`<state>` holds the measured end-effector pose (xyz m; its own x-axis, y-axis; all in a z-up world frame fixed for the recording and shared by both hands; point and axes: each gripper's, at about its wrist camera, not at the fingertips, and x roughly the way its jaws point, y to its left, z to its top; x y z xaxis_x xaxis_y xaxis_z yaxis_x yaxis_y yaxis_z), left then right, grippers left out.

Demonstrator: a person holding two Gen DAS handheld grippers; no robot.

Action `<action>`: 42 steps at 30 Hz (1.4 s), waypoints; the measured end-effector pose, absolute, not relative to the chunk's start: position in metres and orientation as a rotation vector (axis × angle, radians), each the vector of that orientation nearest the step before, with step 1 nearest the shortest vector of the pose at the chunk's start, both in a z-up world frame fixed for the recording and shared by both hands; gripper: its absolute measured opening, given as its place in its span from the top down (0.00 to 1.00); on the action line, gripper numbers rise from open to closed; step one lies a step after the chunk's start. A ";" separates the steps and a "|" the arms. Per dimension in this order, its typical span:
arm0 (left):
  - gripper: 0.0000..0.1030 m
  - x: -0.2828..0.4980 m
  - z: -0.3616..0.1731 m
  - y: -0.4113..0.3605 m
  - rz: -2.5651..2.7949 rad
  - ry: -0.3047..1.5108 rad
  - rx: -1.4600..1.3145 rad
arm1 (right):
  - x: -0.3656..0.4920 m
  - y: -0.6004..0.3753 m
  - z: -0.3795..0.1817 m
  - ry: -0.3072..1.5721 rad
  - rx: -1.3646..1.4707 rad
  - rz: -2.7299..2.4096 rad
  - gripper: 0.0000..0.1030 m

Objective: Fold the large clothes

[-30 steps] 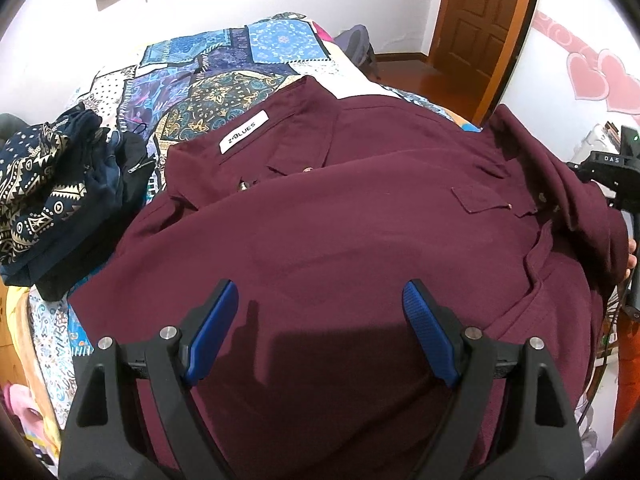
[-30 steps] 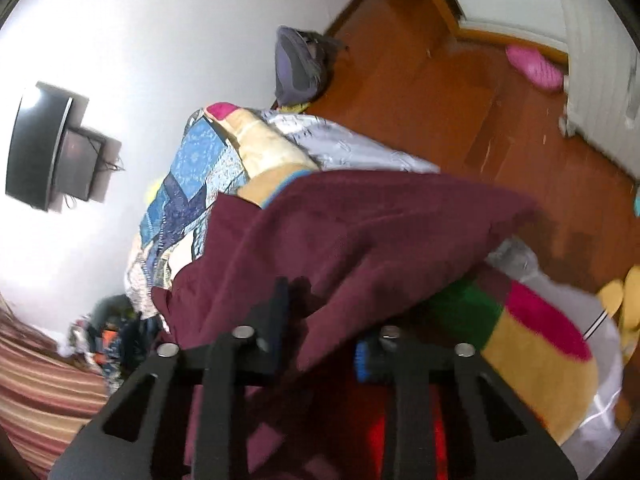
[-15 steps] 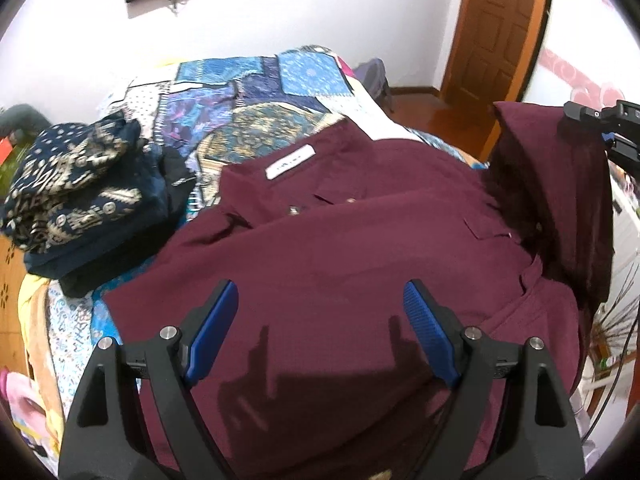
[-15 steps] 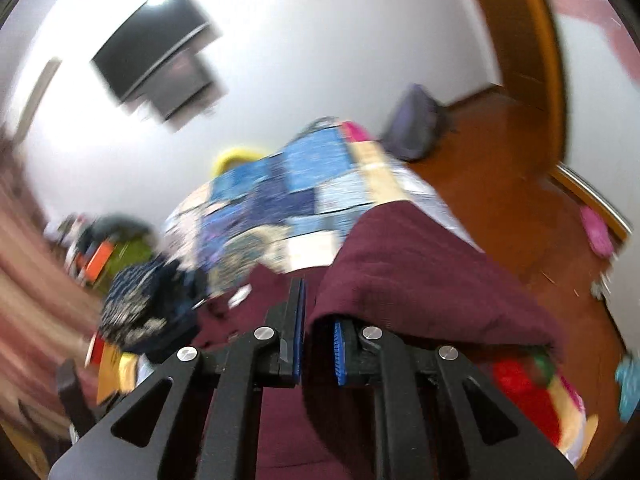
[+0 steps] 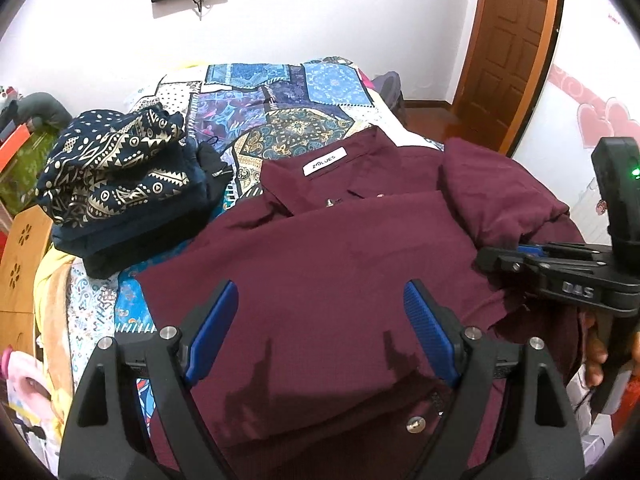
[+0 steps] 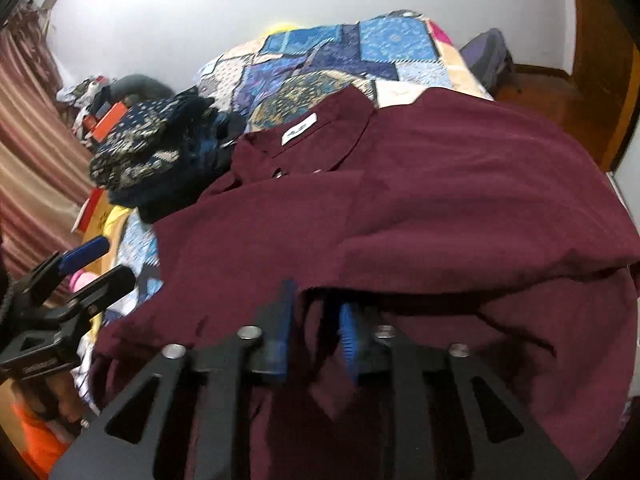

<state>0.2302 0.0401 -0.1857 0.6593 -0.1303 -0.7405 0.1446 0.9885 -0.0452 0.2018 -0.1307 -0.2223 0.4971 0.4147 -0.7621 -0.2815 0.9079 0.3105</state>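
Observation:
A maroon shirt (image 5: 320,248) with a white collar label (image 5: 324,161) lies spread on the bed. Its right side (image 5: 492,188) is folded over onto the body. My left gripper (image 5: 322,300) hovers open above the shirt's lower part with nothing between its blue pads. My right gripper (image 6: 316,312) sits low at the folded edge (image 6: 420,184), and its jaws are opening. A gap shows between its pads, and the fold's edge lies just past the fingertips. In the left wrist view my right gripper (image 5: 486,258) reaches in from the right. My left gripper (image 6: 108,262) shows at the left of the right wrist view.
A stack of folded navy patterned clothes (image 5: 116,176) sits left of the shirt on the patchwork bedspread (image 5: 280,96). A wooden door (image 5: 508,48) stands at the far right, a backpack (image 6: 486,56) lies on the floor beside the bed, and a hand (image 5: 592,352) holds the right gripper's handle.
My right gripper swung the shirt's right side up and over onto the body, rolled level, and its pads have parted. My left gripper pulled back slightly and stayed open.

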 end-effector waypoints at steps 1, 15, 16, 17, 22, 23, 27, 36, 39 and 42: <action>0.18 0.231 -0.184 0.039 -0.156 0.834 0.019 | 0.200 -0.135 -0.218 0.971 0.169 0.437 0.65; 0.16 0.242 -0.172 -0.008 -0.229 0.792 0.080 | 0.170 -0.228 -0.172 0.779 0.373 0.221 0.33; 0.16 0.244 -0.173 -0.009 -0.232 0.794 0.082 | 0.170 -0.238 -0.171 0.763 0.396 0.193 0.32; 0.16 0.247 -0.175 -0.012 -0.237 0.798 0.086 | 0.170 -0.245 -0.170 0.757 0.412 0.174 0.32; 0.16 0.257 -0.184 -0.019 -0.249 0.819 0.091 | 0.190 -0.286 -0.190 0.789 0.585 0.082 0.31; 0.16 0.260 -0.186 -0.020 -0.251 0.825 0.090 | 0.196 -0.290 -0.197 0.804 0.614 0.077 0.31; 0.16 0.270 -0.194 -0.019 -0.250 0.848 0.084 | 0.213 -0.300 -0.221 0.851 0.722 0.077 0.31; 0.16 0.286 -0.209 0.000 -0.211 0.885 0.043 | 0.238 -0.317 -0.233 0.803 0.804 0.015 0.44; 0.16 0.287 -0.208 0.008 -0.194 0.877 0.045 | 0.240 -0.316 -0.227 0.784 0.770 -0.007 0.82; 0.16 0.285 -0.204 0.018 -0.175 0.863 0.044 | 0.242 -0.304 -0.207 0.739 0.692 0.012 0.90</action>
<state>0.2852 0.0181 -0.2036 0.6368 -0.1356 -0.7590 0.1714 0.9847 -0.0320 0.2425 -0.3043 -0.2074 0.7495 0.2446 -0.6152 0.2246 0.7801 0.5839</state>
